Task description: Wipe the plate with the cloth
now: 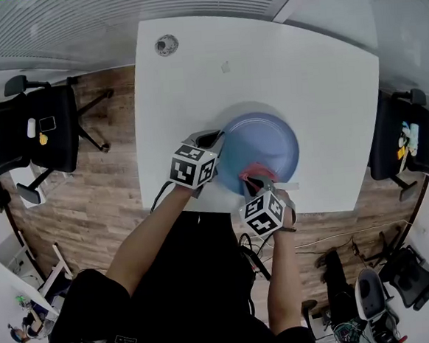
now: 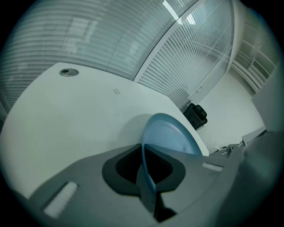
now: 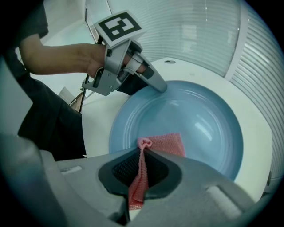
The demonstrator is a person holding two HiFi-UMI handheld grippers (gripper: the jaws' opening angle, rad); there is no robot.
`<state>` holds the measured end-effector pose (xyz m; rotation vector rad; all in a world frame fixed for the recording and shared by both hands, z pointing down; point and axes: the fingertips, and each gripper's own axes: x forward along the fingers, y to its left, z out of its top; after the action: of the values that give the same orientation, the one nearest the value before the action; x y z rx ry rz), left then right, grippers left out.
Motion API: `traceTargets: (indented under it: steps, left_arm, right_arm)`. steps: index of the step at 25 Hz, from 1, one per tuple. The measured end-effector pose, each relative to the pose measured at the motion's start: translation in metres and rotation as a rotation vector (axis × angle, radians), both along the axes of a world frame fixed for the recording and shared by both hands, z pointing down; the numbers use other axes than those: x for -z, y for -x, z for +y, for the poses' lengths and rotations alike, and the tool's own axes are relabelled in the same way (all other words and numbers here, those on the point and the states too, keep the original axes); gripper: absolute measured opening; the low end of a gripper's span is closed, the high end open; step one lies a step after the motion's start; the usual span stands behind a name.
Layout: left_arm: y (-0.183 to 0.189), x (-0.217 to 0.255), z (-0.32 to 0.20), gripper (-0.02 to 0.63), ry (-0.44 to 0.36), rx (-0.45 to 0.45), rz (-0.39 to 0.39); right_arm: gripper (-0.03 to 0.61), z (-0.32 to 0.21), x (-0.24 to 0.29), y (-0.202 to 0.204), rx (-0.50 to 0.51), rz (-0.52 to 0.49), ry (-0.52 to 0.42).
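Note:
A round blue plate (image 1: 261, 147) sits on the white table (image 1: 192, 72), tipped up a little at its left rim. My left gripper (image 1: 213, 140) is shut on that rim; the left gripper view shows the plate (image 2: 171, 137) edge-on between its jaws. My right gripper (image 1: 258, 180) is shut on a pink cloth (image 1: 257, 172) and holds it down on the plate's near side. From the right gripper view the cloth (image 3: 164, 142) lies spread on the plate (image 3: 199, 119), its gathered end pinched between the jaws, and the left gripper (image 3: 160, 86) grips the far rim.
A round grey cable port (image 1: 166, 44) is set in the table's far left corner. Black office chairs stand left (image 1: 37, 129) and right (image 1: 408, 141) of the table. The table's near edge runs just below the plate.

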<state>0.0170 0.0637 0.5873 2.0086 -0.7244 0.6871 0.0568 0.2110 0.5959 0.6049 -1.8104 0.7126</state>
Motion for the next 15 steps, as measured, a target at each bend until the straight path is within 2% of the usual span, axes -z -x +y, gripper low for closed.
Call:
traceTargets:
  steps: [4, 15]
  left_arm:
    - [0.000, -0.001, 0.000, 0.015, 0.000, 0.000, -0.002]
    - [-0.001, -0.001, 0.001, 0.014, -0.001, -0.025, -0.004]
  right_arm:
    - [0.014, 0.008, -0.001, 0.001, 0.004, -0.006, 0.043]
    - [0.015, 0.008, -0.001, -0.027, -0.023, 0.040, 0.042]
